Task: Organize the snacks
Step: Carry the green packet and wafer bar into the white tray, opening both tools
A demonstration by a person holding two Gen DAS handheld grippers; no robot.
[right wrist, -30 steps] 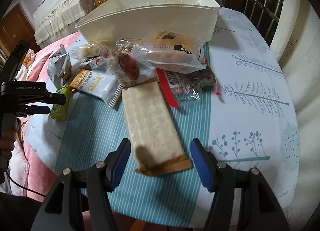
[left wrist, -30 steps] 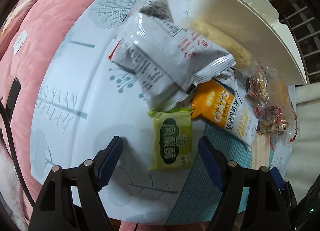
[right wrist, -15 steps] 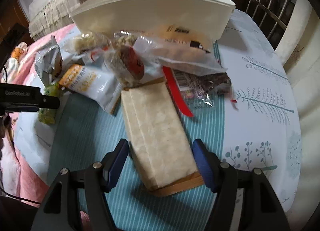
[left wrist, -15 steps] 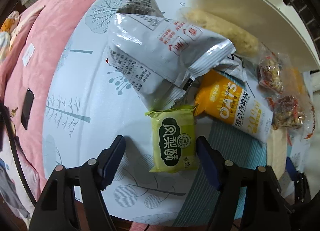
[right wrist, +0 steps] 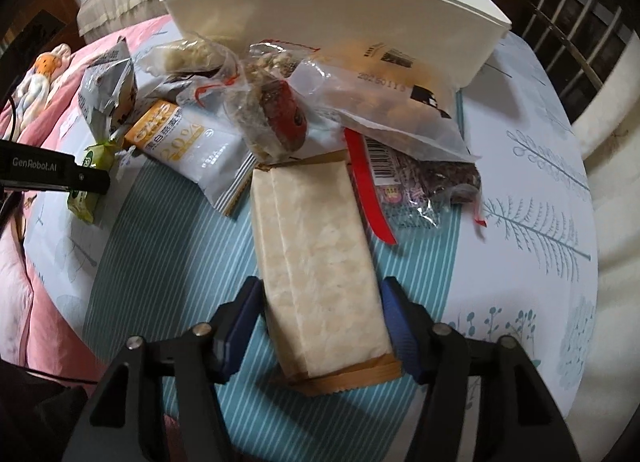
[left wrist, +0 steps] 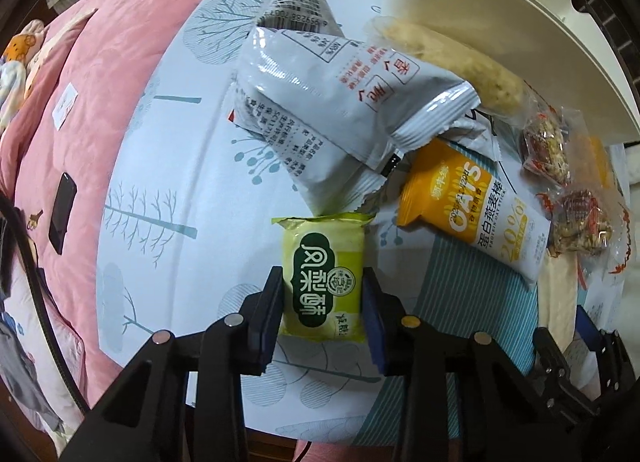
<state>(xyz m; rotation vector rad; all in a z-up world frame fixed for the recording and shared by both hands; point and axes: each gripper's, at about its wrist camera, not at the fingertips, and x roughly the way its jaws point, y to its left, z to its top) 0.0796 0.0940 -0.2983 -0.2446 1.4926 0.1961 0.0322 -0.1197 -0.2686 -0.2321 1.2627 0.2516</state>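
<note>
Tree-printed cloth (left wrist: 168, 166) in pale blue, with a teal striped panel (right wrist: 168, 246), is spread over the bench, and a pink quilt (left wrist: 100, 74) is seen beyond its edge. A cream plastic bin (right wrist: 360, 18) is tipped on its side at the far end of the cloth, with the snacks piled in front of its opening.

The left claw (left wrist: 323, 298) is closed on a green pastry packet (left wrist: 322, 274); both blue pads are pressed against the packet's long sides while it lies flat on the cloth. Just beyond the packet, toward the bin, a grey foil snack bag (left wrist: 340, 102) is stacked over a second grey bag. An orange-and-white oat bar (left wrist: 472, 214) is laid beside the green packet, its orange end tucked under the grey bag. Clear-wrapped nut candies (left wrist: 560, 166) are found nearer the bin, next to a pale crumbly bar (left wrist: 452, 62) in clear wrap.

The right claw (right wrist: 320, 314) is set around the near end of a long beige cracker pack (right wrist: 320, 262), narrowed to the pack's width; the left pad is seen touching, but a firm grip cannot be told. The pack's far end is pushed under a clear bag of nut clusters (right wrist: 272, 118). Between that pack and the bin, a clear bag of pastries (right wrist: 384, 102) is draped over a dark red-striped packet (right wrist: 424, 186).
</note>
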